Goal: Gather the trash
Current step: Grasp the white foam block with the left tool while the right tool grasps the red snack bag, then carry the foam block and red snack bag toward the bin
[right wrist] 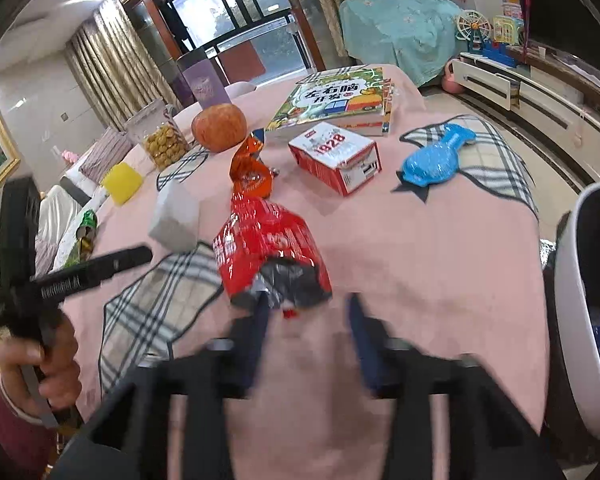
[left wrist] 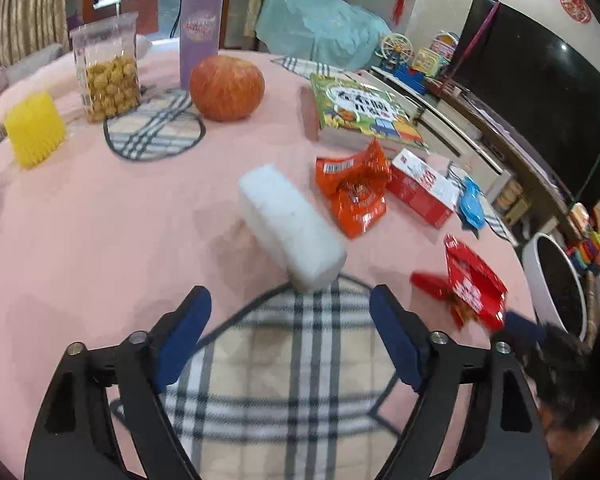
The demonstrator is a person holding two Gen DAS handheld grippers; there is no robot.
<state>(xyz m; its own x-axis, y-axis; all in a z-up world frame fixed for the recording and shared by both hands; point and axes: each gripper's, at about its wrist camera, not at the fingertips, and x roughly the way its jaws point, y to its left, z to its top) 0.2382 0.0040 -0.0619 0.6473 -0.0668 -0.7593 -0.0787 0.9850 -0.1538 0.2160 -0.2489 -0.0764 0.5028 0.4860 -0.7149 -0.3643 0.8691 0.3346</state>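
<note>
Several pieces of trash lie on the pink tablecloth: a white foam block, an orange wrapper, a red-and-white carton, a blue wrapper and a red snack bag. My left gripper is open and empty, just short of the foam block's near end. In the right wrist view my right gripper is open and blurred, with its left finger at the torn end of the red snack bag. The foam block, orange wrapper, carton and blue wrapper lie beyond.
A white bin stands off the table's right edge, also in the left wrist view. An apple, a snack jar, a yellow block, a purple box, books and plaid mats sit farther back.
</note>
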